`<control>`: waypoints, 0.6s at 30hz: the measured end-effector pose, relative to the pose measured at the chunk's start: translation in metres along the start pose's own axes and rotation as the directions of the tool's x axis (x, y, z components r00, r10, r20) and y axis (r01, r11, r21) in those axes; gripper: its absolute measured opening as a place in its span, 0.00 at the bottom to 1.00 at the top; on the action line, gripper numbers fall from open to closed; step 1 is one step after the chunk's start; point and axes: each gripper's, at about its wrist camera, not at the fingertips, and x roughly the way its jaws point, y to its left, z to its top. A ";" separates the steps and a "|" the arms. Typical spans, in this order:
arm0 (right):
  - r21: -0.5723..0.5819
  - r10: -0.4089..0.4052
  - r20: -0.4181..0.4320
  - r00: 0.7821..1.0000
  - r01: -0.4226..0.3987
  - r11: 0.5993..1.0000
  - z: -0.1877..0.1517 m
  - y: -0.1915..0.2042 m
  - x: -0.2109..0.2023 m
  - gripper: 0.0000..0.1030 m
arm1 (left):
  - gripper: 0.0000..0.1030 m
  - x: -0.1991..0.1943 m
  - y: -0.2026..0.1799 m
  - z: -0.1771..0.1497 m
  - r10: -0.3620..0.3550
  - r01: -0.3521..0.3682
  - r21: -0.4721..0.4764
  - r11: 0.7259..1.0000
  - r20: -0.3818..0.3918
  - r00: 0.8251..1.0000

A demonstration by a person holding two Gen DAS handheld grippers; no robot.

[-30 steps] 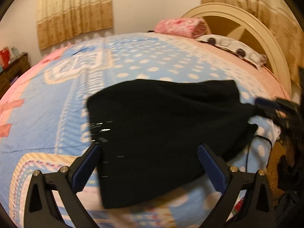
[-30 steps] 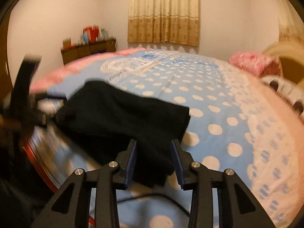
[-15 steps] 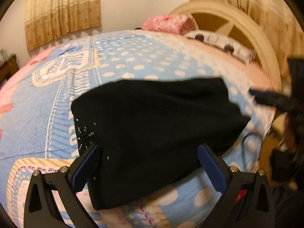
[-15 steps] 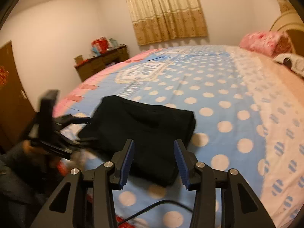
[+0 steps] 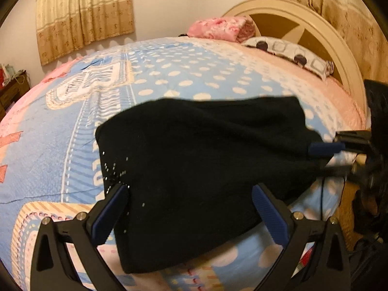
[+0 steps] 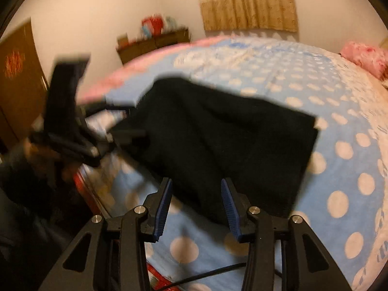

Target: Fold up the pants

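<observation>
The pants (image 5: 203, 169) lie as a dark folded bundle near the front edge of the bed (image 5: 169, 72). On the left, the left gripper (image 5: 189, 208) hangs over their near side, jaws wide apart, nothing pinched. The cloth looks soft, light and limp, so it should sag and want a hold at a corner or folded edge. On the right, the right gripper (image 6: 196, 203) sits at their near edge, jaws having just widened, partly apart and bare.
</observation>
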 end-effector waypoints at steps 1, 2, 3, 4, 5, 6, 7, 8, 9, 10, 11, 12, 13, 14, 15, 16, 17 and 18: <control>0.067 0.004 0.053 0.999 -0.007 0.998 0.007 -0.015 -0.010 0.42 | 1.00 -0.002 0.000 0.002 -0.004 0.004 -0.005 1.000 0.010 1.000; 0.107 -0.017 0.088 0.996 0.008 0.994 0.013 -0.024 -0.015 0.42 | 1.00 -0.003 -0.001 0.005 -0.007 0.007 -0.006 1.000 0.018 1.000; 0.142 -0.057 0.117 0.992 0.040 0.989 0.018 -0.032 -0.019 0.43 | 1.00 -0.001 -0.004 0.007 -0.010 0.010 0.001 1.000 0.017 1.000; 0.181 -0.130 0.141 0.981 0.104 0.978 0.024 -0.045 -0.021 0.43 | 1.00 0.000 -0.006 0.007 -0.010 0.010 0.012 1.000 0.016 1.000; 0.201 -0.176 0.140 0.974 0.146 0.969 0.028 -0.054 -0.019 0.43 | 1.00 0.003 -0.009 0.007 -0.003 0.003 0.028 1.000 0.016 1.000; 0.228 -0.226 0.125 0.966 0.193 0.954 0.033 -0.064 -0.013 0.43 | 1.00 0.008 -0.012 0.006 0.008 -0.009 0.039 0.999 0.008 1.000; 0.243 -0.239 0.112 0.965 0.206 0.948 0.035 -0.070 -0.008 0.43 | 1.00 0.011 -0.013 0.004 0.014 -0.014 0.046 0.999 -0.003 1.000; 0.254 -0.246 0.094 0.965 0.215 0.943 0.036 -0.075 -0.001 0.43 | 1.00 0.014 -0.013 0.003 0.020 -0.020 0.052 0.998 -0.009 1.000; 0.248 -0.265 0.075 0.961 0.240 0.939 0.037 -0.078 0.007 0.43 | 1.00 0.015 -0.013 0.001 0.028 -0.027 0.062 0.998 -0.010 1.000; 0.234 -0.284 0.057 0.957 0.264 0.936 0.037 -0.079 0.014 0.42 | 1.00 0.016 -0.014 0.000 0.035 -0.035 0.071 0.997 -0.010 0.999; 0.228 -0.289 0.049 0.956 0.271 0.935 0.038 -0.081 0.019 0.42 | 1.00 0.015 -0.014 0.000 0.039 -0.038 0.075 0.996 -0.009 0.999; 0.228 -0.292 0.049 0.955 0.274 0.934 0.039 -0.083 0.023 0.42 | 1.00 0.016 -0.014 0.000 0.040 -0.039 0.073 0.997 -0.008 0.999; 0.229 -0.300 0.049 0.953 0.282 0.932 0.037 -0.085 0.020 0.43 | 1.00 0.015 -0.014 -0.001 0.040 -0.039 0.072 0.997 -0.008 0.999; 0.231 -0.304 0.047 0.951 0.286 0.930 0.039 -0.087 0.021 0.44 | 1.00 0.016 -0.015 -0.001 0.043 -0.042 0.074 0.996 -0.008 0.999; 0.235 -0.302 0.045 0.952 0.283 0.930 0.039 -0.088 0.022 0.45 | 1.00 0.016 -0.015 -0.002 0.047 -0.046 0.077 0.996 -0.008 0.999; 0.246 -0.299 0.043 0.953 0.280 0.928 0.038 -0.092 0.024 0.49 | 1.00 0.017 -0.016 -0.003 0.053 -0.052 0.084 0.995 -0.006 0.999; 0.253 -0.301 0.043 0.953 0.281 0.926 0.038 -0.093 0.025 0.51 | 1.00 0.017 -0.016 -0.004 0.057 -0.057 0.087 0.995 -0.004 0.998; 0.257 -0.300 0.040 0.953 0.280 0.925 0.037 -0.096 0.026 0.55 | 1.00 0.017 -0.017 -0.004 0.061 -0.060 0.089 0.994 -0.003 0.998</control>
